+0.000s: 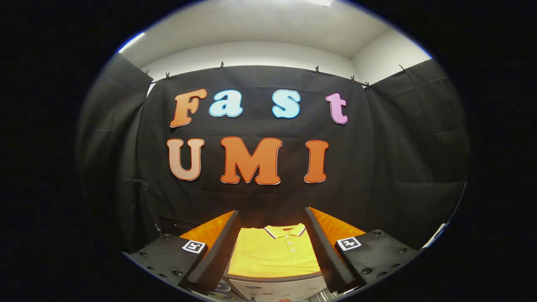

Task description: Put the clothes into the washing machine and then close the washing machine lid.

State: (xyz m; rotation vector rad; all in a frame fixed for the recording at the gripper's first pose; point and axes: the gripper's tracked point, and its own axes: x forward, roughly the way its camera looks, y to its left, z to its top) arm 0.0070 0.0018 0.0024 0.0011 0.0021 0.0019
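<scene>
A folded yellow polo shirt (pixel 275 253) with a striped collar and a short button placket lies flat on top of a light-coloured washing machine (pixel 275 287). The machine's front edge shows just below the shirt. My gripper (pixel 272 235) is open, its two fingers spread wide to either side of the shirt. The shirt sits between the fingers and slightly below them, touching neither. Whether the machine's lid is up or down cannot be made out here.
Black cloth walls close the booth behind and on both sides, right behind the shirt. A white ceiling with a light strip (pixel 131 42) runs above. A pale edge (pixel 436 235) shows low at the right.
</scene>
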